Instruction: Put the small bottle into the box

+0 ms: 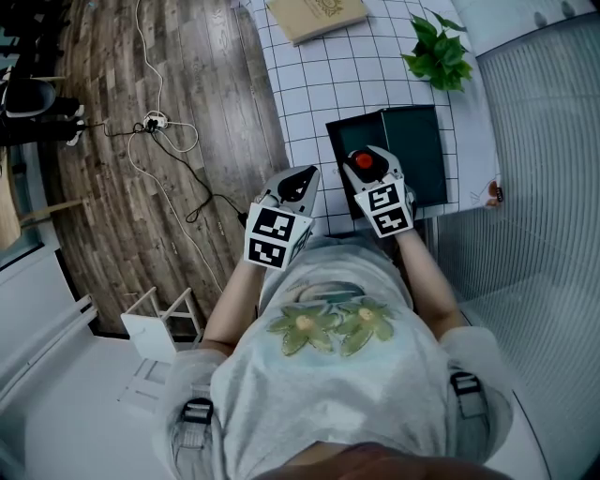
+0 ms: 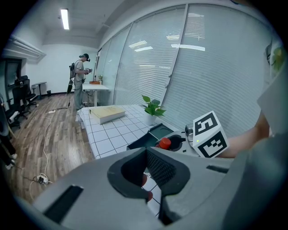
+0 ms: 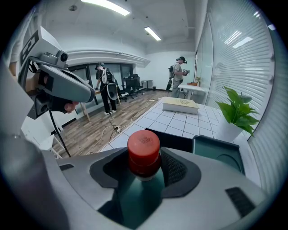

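The small bottle (image 3: 144, 149) has a red cap (image 1: 364, 161) and a dark green body. My right gripper (image 3: 145, 157) is shut on it just below the cap, and it stands upright between the jaws. In the head view my right gripper (image 1: 367, 165) hovers over the near left part of the dark green box (image 1: 412, 141), which lies open on the white gridded table (image 1: 328, 84). The box (image 3: 222, 152) shows just beyond the bottle. My left gripper (image 1: 300, 180) hangs at the table's near edge, left of the box. Its jaws (image 2: 146, 152) are shut with nothing between them.
A potted plant (image 1: 439, 52) stands behind the box. A flat tan box (image 1: 314, 14) lies at the table's far end. Left of the table is wood floor with cables (image 1: 164, 131). Window blinds (image 1: 534, 141) run along the right. People stand far off in the room.
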A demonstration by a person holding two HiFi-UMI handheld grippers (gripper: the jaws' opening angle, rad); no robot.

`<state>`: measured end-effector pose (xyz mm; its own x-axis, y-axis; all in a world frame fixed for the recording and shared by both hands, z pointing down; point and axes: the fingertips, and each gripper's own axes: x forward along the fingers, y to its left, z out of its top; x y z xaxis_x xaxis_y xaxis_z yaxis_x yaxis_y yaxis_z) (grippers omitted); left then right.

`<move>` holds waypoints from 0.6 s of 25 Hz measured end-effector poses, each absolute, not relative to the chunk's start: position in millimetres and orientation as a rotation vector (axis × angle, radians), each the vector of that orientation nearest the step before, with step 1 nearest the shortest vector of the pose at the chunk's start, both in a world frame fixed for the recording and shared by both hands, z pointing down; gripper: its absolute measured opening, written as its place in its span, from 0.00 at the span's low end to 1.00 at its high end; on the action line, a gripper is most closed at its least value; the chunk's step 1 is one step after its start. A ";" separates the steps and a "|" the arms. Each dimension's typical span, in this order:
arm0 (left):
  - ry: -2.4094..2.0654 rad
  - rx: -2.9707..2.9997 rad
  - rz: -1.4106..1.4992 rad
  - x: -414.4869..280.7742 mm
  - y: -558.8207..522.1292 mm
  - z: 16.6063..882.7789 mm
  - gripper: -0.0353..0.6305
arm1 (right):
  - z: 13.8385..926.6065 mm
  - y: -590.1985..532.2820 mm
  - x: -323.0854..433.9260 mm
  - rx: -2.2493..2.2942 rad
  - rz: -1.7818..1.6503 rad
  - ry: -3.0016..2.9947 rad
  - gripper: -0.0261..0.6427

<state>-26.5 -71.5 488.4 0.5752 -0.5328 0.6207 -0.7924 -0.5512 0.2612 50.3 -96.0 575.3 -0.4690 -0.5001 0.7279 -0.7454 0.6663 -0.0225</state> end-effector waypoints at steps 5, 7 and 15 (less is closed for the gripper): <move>-1.054 2.282 0.655 -28.0 -73.1 488.1 0.06 | 578.2 -96.4 48.5 0.952 0.449 -2.160 0.36; -1.055 2.282 0.653 -28.8 -74.0 487.9 0.06 | 579.6 -97.1 47.5 0.951 0.451 -2.158 0.36; -1.056 2.278 0.652 -29.8 -75.5 489.3 0.06 | 579.7 -99.8 47.4 0.953 0.455 -2.145 0.36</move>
<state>-29.8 -75.5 489.3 0.5758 -0.5316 0.6212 -0.7934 -0.5469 0.2674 47.4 -99.8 579.7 -0.4563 -0.4892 0.7433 -0.7488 0.6624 -0.0238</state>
